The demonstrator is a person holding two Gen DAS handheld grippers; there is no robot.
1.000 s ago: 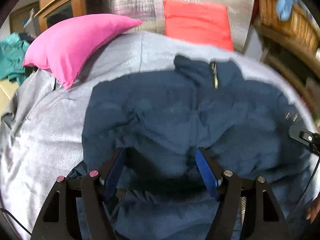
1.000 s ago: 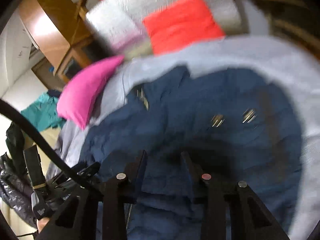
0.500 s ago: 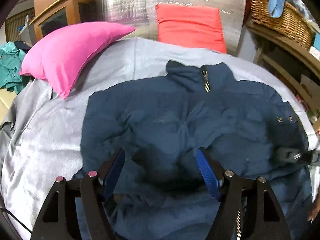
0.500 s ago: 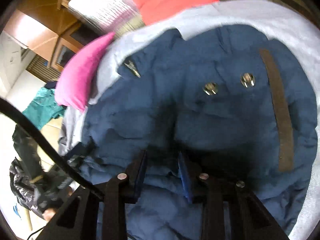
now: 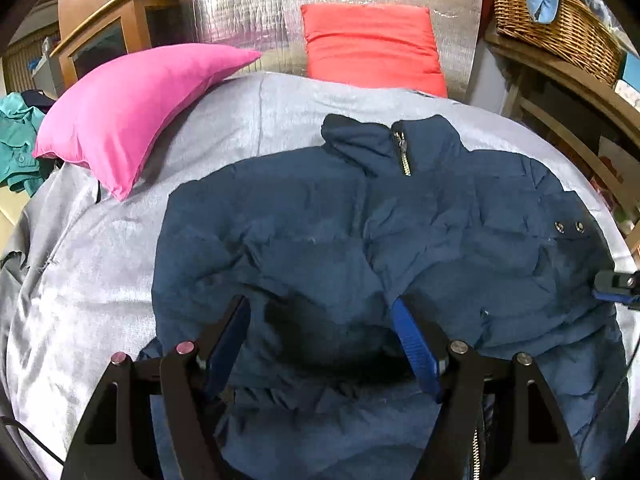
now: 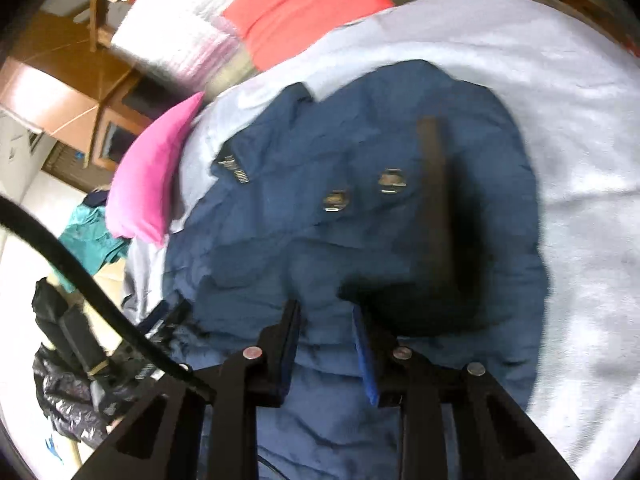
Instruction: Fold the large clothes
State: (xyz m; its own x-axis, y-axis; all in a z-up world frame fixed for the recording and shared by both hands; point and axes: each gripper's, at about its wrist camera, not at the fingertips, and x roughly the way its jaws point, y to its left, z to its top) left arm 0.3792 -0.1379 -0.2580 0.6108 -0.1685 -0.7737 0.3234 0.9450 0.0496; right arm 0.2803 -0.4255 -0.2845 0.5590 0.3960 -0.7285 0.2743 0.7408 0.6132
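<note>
A navy padded jacket [image 5: 320, 240] lies on the grey bed [image 5: 100, 272], collar and zip toward the pillows, folded into a rough block. It also shows in the right wrist view [image 6: 360, 220], with two metal snaps and a brown strip on top. My left gripper [image 5: 320, 312] is open, hovering over the jacket's near edge with nothing between its blue pads. My right gripper [image 6: 326, 312] is partly open over the jacket's near right part, with nothing held; its tip shows at the right edge of the left wrist view [image 5: 616, 284].
A pink pillow [image 5: 132, 112] and a red pillow [image 5: 372, 44] lie at the bed's head against a silver padded panel. A wicker basket [image 5: 556, 24] sits on a wooden shelf at right. Teal clothes [image 5: 16, 136] lie left of the bed.
Both grippers have pulled back and risen a little over the jacket. The right gripper swung right and its jaws widened slightly. The jacket lies still.
</note>
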